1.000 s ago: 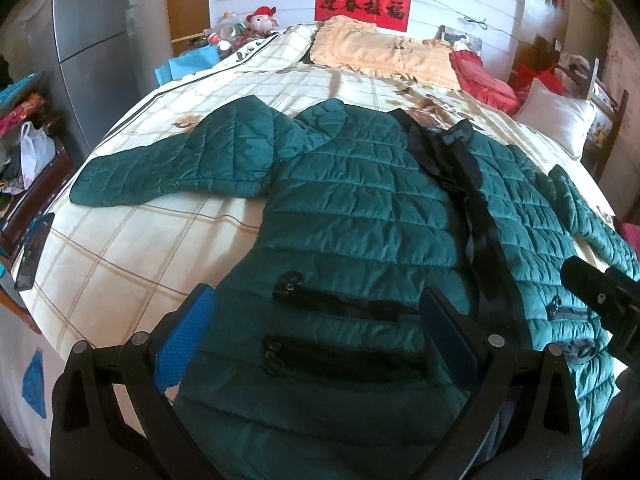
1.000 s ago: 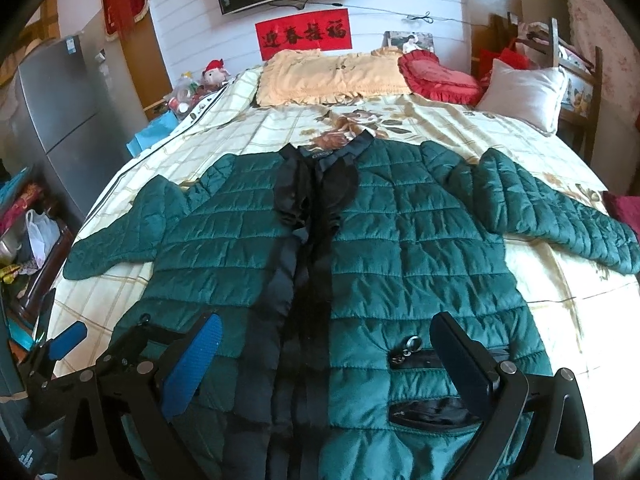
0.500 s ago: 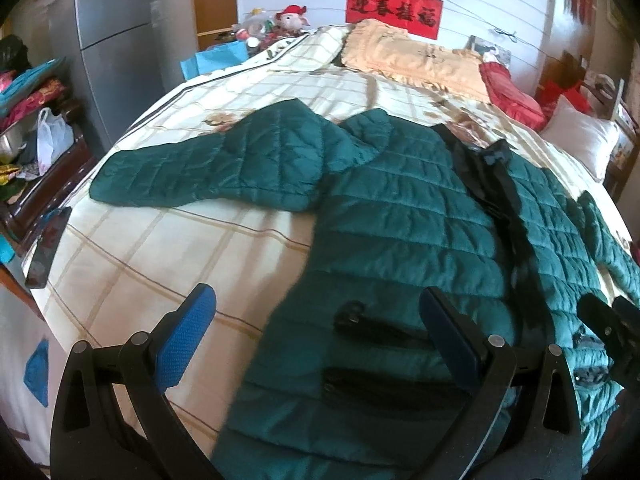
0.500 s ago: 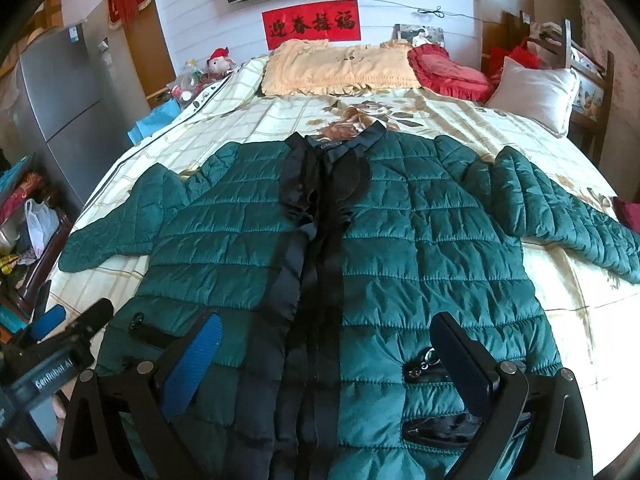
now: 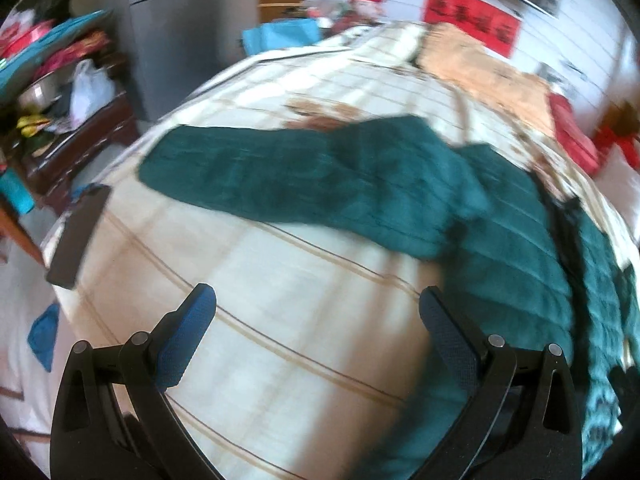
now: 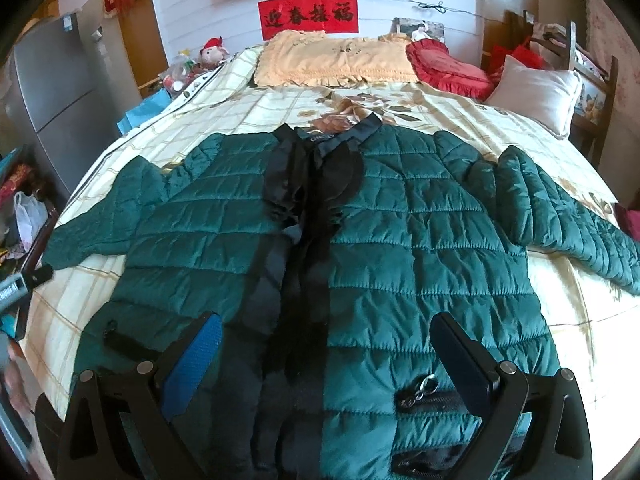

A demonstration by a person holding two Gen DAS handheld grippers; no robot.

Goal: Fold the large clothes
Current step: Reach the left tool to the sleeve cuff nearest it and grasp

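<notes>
A: Start at the left hand-held gripper [image 5: 318, 316]. What is between its blue-padded fingers [image 5: 188, 334]?

B: Nothing. The jaws stand wide apart, over bare cream checked bedsheet [image 5: 280, 320]. Half a second ago the dark green quilted puffer jacket [image 6: 400, 248] filled the space between them; now its body lies off to the gripper's right, and only one sleeve [image 5: 280, 172] stretches across ahead of it. The view is smeared with motion blur, so the gripper has swung leftward.

A: And beyond the sleeve?

B: Ahead, the peach frilled pillow [image 5: 480, 72] and a red banner [image 5: 472, 28] on the wall. To the left, a dark flat phone-like slab [image 5: 78, 236] at the bed's edge and a grey refrigerator [image 5: 172, 28] farther off.

A: The right hand-held gripper [image 6: 326, 340]?

B: Also spread open, holding nothing, hovering over the jacket's lower hem. Its view has hardly changed. The black front placket [image 6: 308, 272] runs straight ahead between the jaws; a zip pocket with a metal ring pull [image 6: 424, 388] lies just inside the right finger.

A: How does the jacket lie?

B: Flat and face up on the bed, collar away from the gripper, both sleeves spread outward. The left gripper's body shows at the far left edge, farther out than before. Past the collar sit a red ruffled cushion [image 6: 448, 68] and a white pillow [image 6: 536, 92].
</notes>
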